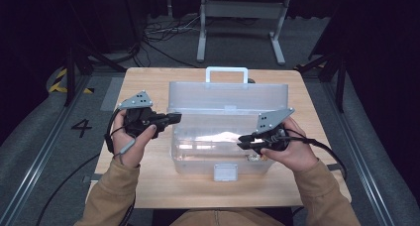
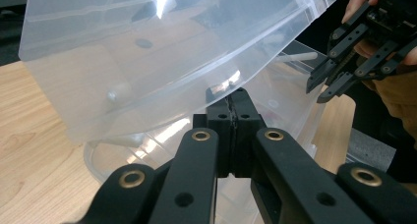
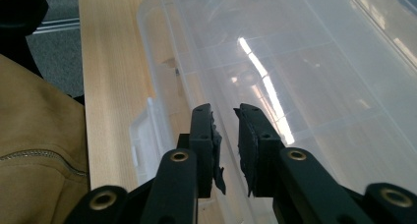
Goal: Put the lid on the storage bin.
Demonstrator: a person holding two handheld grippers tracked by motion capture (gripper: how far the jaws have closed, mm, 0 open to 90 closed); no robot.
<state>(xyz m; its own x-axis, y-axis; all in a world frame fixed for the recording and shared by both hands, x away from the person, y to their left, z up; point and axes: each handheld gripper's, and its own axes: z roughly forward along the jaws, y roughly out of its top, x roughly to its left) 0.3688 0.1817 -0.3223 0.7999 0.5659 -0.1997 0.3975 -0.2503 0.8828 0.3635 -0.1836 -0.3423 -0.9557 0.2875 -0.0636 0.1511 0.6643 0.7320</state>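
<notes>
**Clear box open on the table, a gripper at each end**

A see-through plastic storage box (image 1: 225,151) sits in the middle of the wooden table (image 1: 148,186), its lid (image 1: 228,97) swung up and back with a white carry handle (image 1: 227,73) standing at the top and a white latch (image 1: 225,171) on the near wall. The plastic is cloudy-clear, catching bright glare.

From above, the left gripper (image 1: 176,118) reaches to the box's left end and the right gripper (image 1: 243,141) over its right front corner — both hands in tan sleeves.

The left gripper view (image 2: 231,103) shows what the high view cannot: its jaws pressed fully together, tips right at the curved edge of the lid, whether pinching it I cannot tell. The other gripper hangs at upper right there.

The right gripper view (image 3: 226,123) shows its jaws slightly parted, nothing between them — hovering over the box's bare interior.
</notes>
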